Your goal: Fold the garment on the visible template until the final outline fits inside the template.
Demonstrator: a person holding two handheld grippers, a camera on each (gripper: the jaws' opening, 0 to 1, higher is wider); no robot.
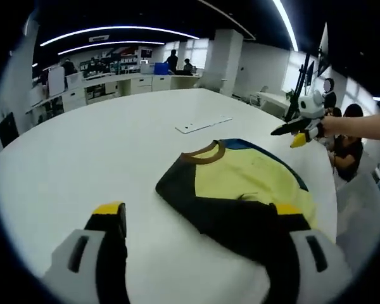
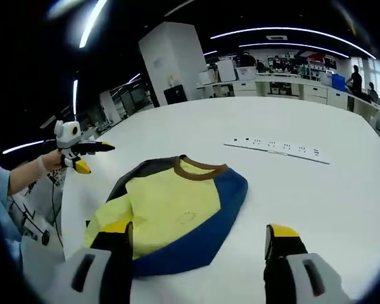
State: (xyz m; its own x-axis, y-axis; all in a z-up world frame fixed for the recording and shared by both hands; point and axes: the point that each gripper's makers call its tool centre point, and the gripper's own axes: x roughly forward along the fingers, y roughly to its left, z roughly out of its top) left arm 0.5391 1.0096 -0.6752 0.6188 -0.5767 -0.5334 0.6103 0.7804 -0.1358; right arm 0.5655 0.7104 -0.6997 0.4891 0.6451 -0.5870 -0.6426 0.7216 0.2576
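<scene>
Left gripper view, left to right: left gripper [image 1: 199,221], two yellow-tipped black jaws spread wide with nothing between them, held above the white table [image 1: 101,145]; the left jaw stands over bare tabletop, the right jaw over the lower edge of the garment [image 1: 240,196]. Garment: a shirt with yellow front, brown collar, one black sleeve side and one blue, lying flat on the table toward the right half of the view, collar pointing away. White power strip [image 1: 202,125] on the table beyond the collar, apart from the shirt. Right gripper [image 1: 296,132] enters at the right edge, held in a person's hand [image 1: 329,126] above the table's far right rim; whether its jaws are parted cannot be told. Right gripper view, left to right: left gripper at the left edge, held off the table edge, its jaw state unclear; garment left of centre, the blue side toward the right; right gripper's own jaws wide apart and empty, the left one over the shirt's lower yellow corner, the right one over bare table; power strip beyond, to the right.
</scene>
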